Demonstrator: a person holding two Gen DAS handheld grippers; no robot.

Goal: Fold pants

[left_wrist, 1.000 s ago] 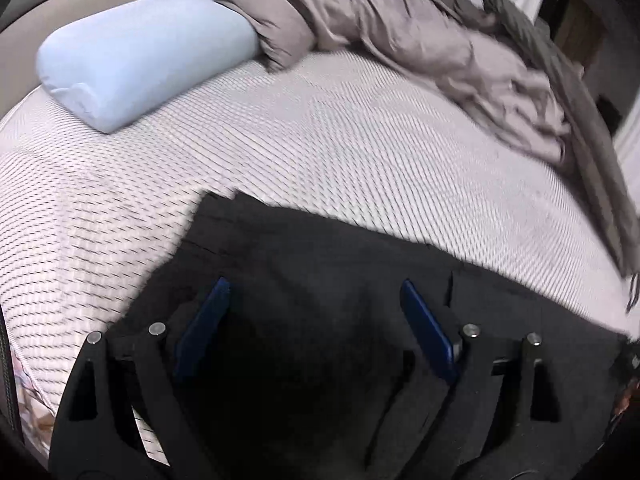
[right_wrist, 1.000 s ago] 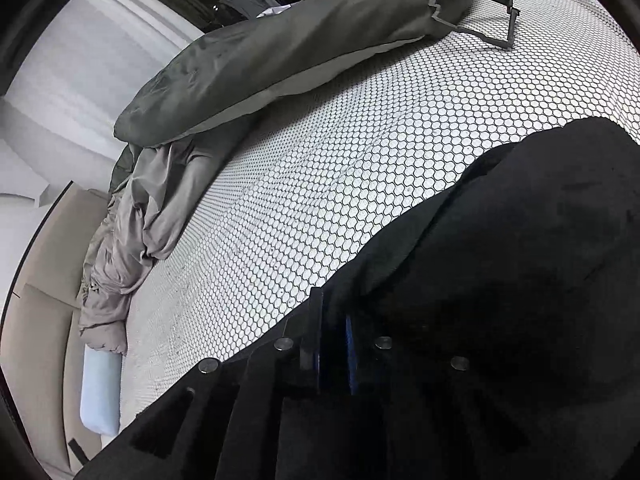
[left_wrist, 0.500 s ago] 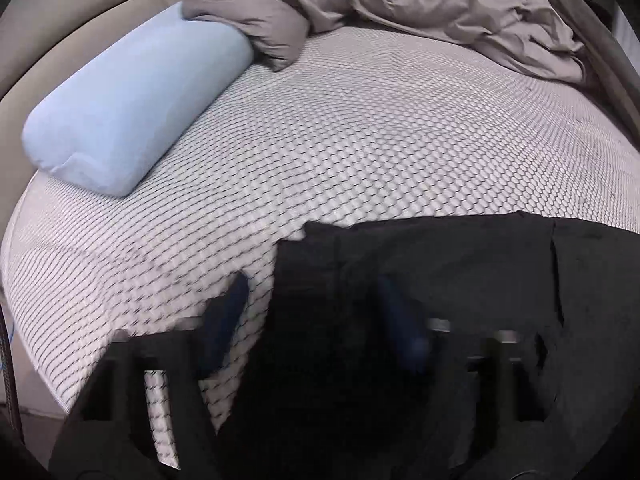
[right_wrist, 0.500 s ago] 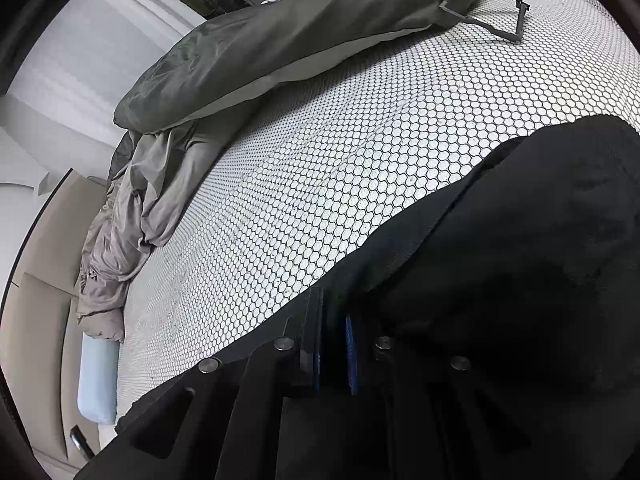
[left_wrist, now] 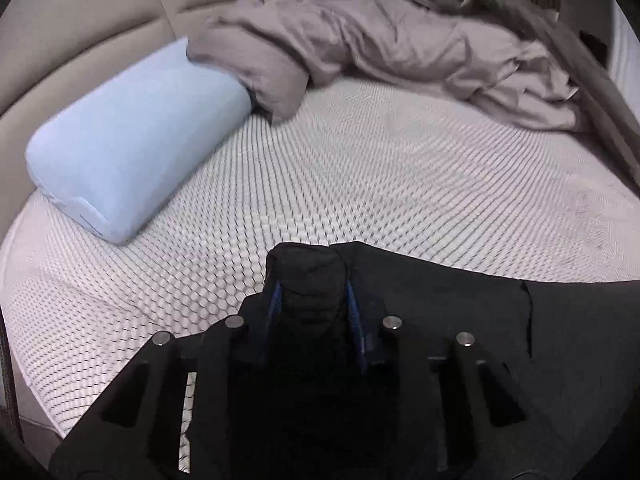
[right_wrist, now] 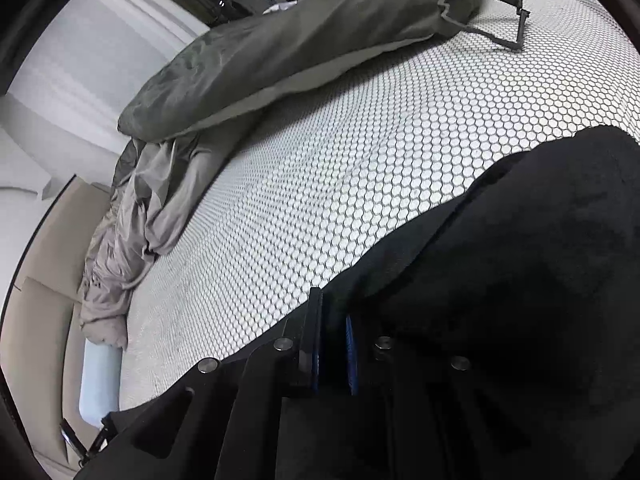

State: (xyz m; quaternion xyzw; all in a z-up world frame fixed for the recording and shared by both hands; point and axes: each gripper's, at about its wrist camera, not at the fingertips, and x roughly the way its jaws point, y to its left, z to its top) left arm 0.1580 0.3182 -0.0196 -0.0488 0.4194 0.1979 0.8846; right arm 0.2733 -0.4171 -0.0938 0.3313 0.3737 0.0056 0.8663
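**Inspector A:** We find the black pants (left_wrist: 460,320) lying on the bed (left_wrist: 380,184), at the near edge of its honeycomb-patterned cover. The left gripper (left_wrist: 312,300) has a bunched corner of the pants between its blue pads (left_wrist: 352,312); its jaws have just been closing, and the cloth now fills the narrow gap and rises in a hump above the fingertips. We record it as clamped on the fabric.

**Inspector B:** We agree. On the other side, the right gripper (right_wrist: 332,344) has its jaws drawn almost together, with only a thin dark slot between the blue pads (right_wrist: 351,356). The pants (right_wrist: 520,280) mound up just to the right of it and run down under the fingers. Black cloth sits in the slot, so we enter it as pinched on an edge of the pants.

**Inspector A:** Surroundings, for the record: a pale blue bolster pillow (left_wrist: 132,152) lies at the far left of the bed against a beige padded headboard (left_wrist: 80,32), and a crumpled grey duvet (left_wrist: 392,52) is heaped along the far side, its end resting on the bolster.

**Inspector B:** From the right wrist view we add a dark green pillow (right_wrist: 288,48) on the far part of the bed, and a grey frame-shaped object (right_wrist: 488,12) lying beside it on the cover. Both are well apart from the pants.
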